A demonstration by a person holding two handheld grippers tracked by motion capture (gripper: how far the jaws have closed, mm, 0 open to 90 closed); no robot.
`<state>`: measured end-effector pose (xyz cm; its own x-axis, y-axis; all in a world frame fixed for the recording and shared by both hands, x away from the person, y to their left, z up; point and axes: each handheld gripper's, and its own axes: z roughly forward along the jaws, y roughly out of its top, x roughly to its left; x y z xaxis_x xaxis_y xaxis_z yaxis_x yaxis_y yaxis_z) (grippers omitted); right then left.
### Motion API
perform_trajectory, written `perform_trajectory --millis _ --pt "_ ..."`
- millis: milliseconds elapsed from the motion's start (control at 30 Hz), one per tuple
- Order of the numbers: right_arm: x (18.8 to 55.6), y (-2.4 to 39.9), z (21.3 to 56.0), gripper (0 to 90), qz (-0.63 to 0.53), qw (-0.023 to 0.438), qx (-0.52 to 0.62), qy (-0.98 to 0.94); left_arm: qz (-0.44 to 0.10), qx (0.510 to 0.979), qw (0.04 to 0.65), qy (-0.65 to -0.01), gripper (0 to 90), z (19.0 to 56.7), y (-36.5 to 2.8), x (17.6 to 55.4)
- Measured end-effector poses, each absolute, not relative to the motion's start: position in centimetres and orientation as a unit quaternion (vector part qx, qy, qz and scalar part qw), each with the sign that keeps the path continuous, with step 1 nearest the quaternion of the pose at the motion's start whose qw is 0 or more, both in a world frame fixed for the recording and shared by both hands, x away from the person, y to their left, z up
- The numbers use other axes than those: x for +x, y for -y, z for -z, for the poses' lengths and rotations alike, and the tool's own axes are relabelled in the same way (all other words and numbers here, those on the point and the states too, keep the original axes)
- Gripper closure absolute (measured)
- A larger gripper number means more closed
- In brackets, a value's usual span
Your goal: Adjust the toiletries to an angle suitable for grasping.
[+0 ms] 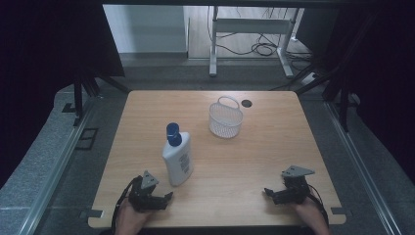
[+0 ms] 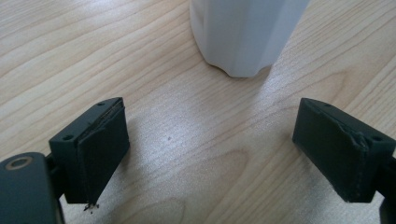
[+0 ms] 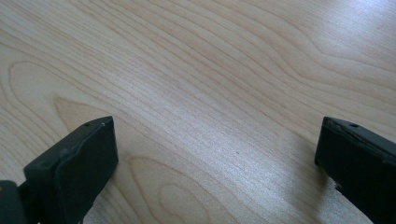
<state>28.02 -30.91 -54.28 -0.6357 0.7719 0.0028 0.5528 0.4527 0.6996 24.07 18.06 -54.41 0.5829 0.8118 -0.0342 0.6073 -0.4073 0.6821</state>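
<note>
A white lotion bottle (image 1: pixel 178 159) with a blue cap lies flat on the wooden table (image 1: pixel 259 156), cap pointing away. A white mesh basket (image 1: pixel 225 118) with a handle stands farther back, right of the bottle. My left gripper (image 1: pixel 169 196) rests near the front left edge, just below the bottle's base, jaws open and empty. In the left gripper view the bottle's base (image 2: pixel 245 32) lies just ahead of the open left gripper (image 2: pixel 212 144). My right gripper (image 1: pixel 268 192) sits at the front right, open over bare wood. The right gripper (image 3: pixel 215 158) holds nothing in its own view.
A round cable hole (image 1: pixel 246 103) sits near the table's far edge. Dark curtains flank both sides. Beyond the table stand a white frame (image 1: pixel 249 29) and loose cables on the floor. Metal rails run along the table's left and right.
</note>
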Motion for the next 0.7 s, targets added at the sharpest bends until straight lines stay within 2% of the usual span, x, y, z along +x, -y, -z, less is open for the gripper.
perform_trajectory --millis 700 --pt "28.02 30.91 54.28 0.0 -0.342 0.160 0.396 -0.837 -0.153 0.826 0.337 -0.425 10.1 54.46 -18.12 24.32"
